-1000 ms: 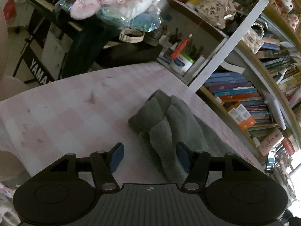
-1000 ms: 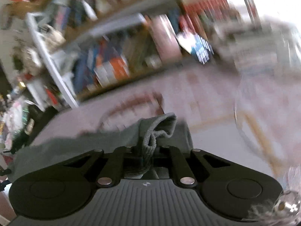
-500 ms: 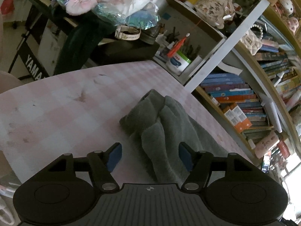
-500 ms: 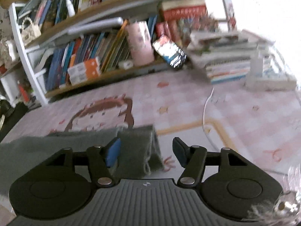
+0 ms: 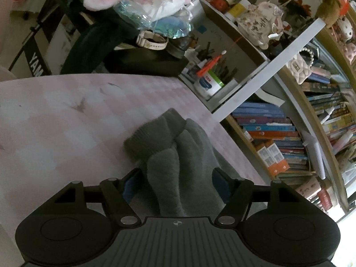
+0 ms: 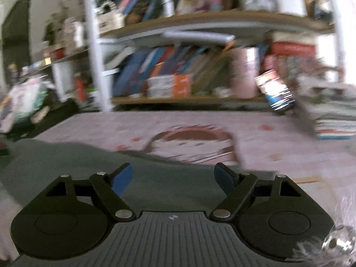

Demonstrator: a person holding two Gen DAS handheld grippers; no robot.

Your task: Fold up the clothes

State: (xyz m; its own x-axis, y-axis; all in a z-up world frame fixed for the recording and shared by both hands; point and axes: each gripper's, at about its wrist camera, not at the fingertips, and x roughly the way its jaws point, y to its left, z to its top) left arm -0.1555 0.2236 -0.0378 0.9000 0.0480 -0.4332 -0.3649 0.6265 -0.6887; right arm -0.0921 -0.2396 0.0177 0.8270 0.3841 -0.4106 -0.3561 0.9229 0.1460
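A grey fleece garment (image 5: pixel 169 133) lies on the pink checked tablecloth (image 5: pixel 55 122), bunched into thick folds at its near end. My left gripper (image 5: pixel 175 173) straddles one of those folds. Its jaws are closing, with the fold filling most of the gap, and a sliver of blue left pad still shows clear of the cloth. In the blurred right wrist view the garment (image 6: pixel 66 162) lies spread flat. My right gripper (image 6: pixel 173 169) hovers over it with its jaws opening wide and nothing between its blue pads.
A bookshelf (image 5: pixel 278 138) with a white post (image 5: pixel 267 71) borders the table's far side, with a pen cup (image 5: pixel 209 84) beside it. A black keyboard stand piled with soft things (image 5: pixel 138 60) stands behind. A book stack (image 6: pixel 333 122) and a phone (image 6: pixel 276 91) are at the right.
The right gripper let go of the garment's edge, opened wide and swung sideways over the flat cloth. The left gripper edged forward, so the bunched fold now sits between its narrowing jaws.
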